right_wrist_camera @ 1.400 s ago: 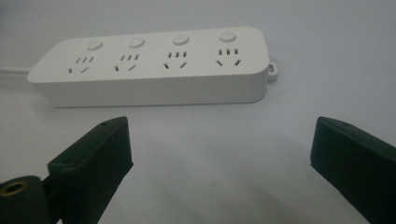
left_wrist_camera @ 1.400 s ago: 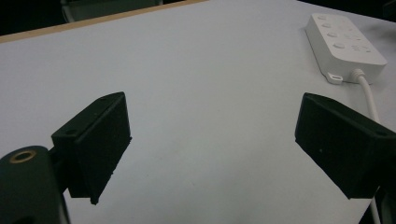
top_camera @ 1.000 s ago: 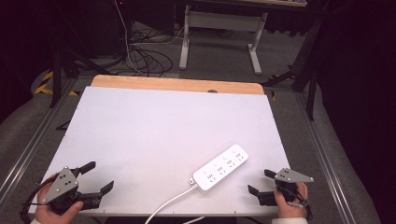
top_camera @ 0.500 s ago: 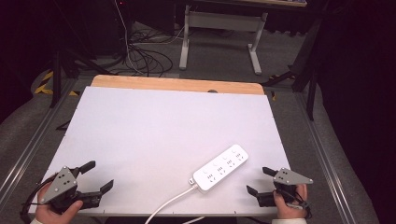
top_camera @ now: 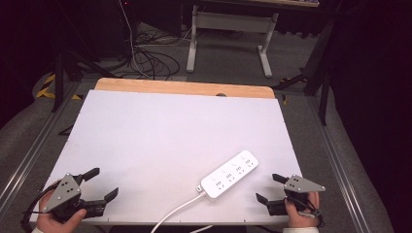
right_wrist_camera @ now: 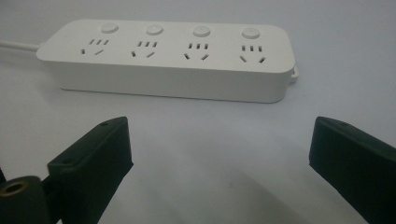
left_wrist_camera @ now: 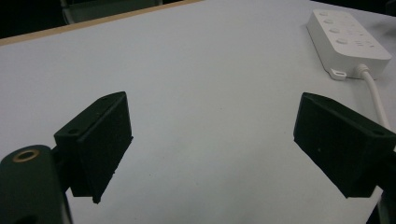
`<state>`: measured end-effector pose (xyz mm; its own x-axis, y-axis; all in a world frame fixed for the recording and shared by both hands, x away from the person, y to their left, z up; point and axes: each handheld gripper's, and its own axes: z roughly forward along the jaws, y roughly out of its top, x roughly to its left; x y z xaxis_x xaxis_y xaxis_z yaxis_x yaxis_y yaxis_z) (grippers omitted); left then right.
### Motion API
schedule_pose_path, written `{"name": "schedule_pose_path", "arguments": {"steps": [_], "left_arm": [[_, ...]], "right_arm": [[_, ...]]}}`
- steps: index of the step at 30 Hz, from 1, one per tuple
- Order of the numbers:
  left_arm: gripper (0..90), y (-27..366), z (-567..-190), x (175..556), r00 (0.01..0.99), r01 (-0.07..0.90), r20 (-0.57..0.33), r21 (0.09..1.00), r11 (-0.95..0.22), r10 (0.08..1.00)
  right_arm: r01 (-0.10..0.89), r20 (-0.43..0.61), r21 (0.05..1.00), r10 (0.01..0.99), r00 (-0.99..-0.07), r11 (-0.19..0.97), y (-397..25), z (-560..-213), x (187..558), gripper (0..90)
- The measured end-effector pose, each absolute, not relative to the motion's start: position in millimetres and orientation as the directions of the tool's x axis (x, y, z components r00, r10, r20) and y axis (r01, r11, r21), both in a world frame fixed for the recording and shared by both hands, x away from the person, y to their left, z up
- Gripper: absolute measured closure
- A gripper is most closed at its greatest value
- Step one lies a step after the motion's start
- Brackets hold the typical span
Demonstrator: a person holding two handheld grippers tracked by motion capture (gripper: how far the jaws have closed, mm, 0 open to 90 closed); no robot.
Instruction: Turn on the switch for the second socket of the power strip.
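A white power strip [top_camera: 229,174] with several sockets and round buttons lies at an angle on the white table top [top_camera: 165,136], near the front right. Its white cable [top_camera: 177,212] runs off the front edge. My right gripper [top_camera: 271,188] rests at the front right corner, open and empty, its jaws facing the power strip [right_wrist_camera: 168,58] a short way off. My left gripper [top_camera: 100,183] sits at the front left corner, also open with nothing between its jaws. In the left gripper view the power strip [left_wrist_camera: 348,42] lies far to the upper right with its cable [left_wrist_camera: 376,95].
A bare wooden strip [top_camera: 184,88] edges the table's far side. Beyond it stand a grey desk frame [top_camera: 228,34] and loose black cables [top_camera: 145,58] on the floor. Metal rails [top_camera: 340,155] run along both table sides.
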<state>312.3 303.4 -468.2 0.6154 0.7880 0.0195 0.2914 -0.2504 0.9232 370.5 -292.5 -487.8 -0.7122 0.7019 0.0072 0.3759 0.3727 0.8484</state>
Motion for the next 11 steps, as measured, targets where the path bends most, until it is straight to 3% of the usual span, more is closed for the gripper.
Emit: {"name": "schedule_pose_path", "arguments": {"steps": [11], "left_arm": [[11.7,302.7,-468.4,312.3,0.615,0.287,0.019,0.926,-0.246,0.788]], "right_arm": [[0.372,0.005,0.850,0.700,-0.714,0.373,-292.4,-487.7,370.5,6.0]]}}
